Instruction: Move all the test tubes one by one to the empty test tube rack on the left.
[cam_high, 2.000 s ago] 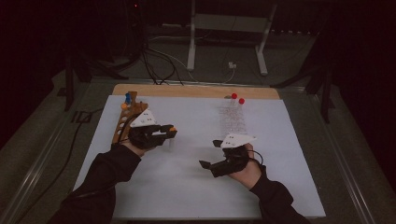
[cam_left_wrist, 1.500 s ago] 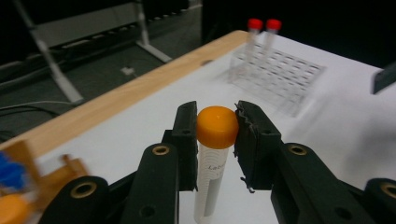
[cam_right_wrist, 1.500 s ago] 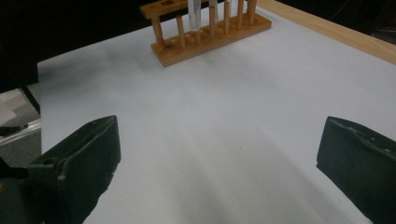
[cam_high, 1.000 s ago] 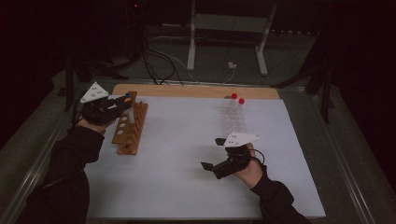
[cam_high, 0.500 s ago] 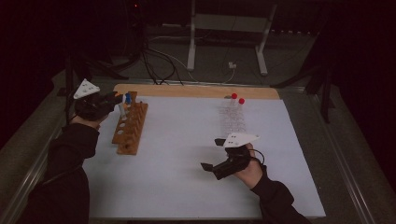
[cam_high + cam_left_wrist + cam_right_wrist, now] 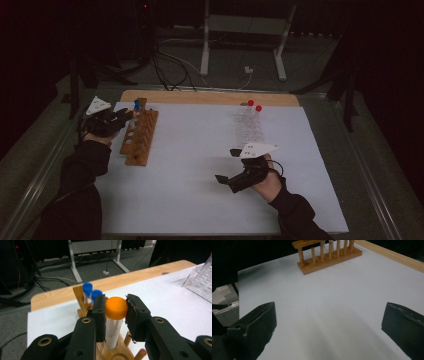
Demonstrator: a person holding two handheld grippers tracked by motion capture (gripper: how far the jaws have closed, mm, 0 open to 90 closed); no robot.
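- Left hand-held gripper (image 6: 115, 315) clamps orange-capped clear plastic tube (image 6: 114, 322) above the brown wooden tube rack (image 6: 140, 133).
- Right hand-held gripper (image 6: 227, 165) idle, jaws wide.
- Next: seat tube in a rack hole, likely beside the blue-capped tubes (image 6: 91, 293).

Beside the one wooden rack (image 6: 139, 136) were two blue-capped tubes (image 6: 87, 291), one orange-capped tube (image 6: 115, 312), two red-capped tubes (image 6: 254, 110), and one clear rack (image 6: 248, 127).

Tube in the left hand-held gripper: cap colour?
Orange. The cap on the tube shows best in the left gripper view.
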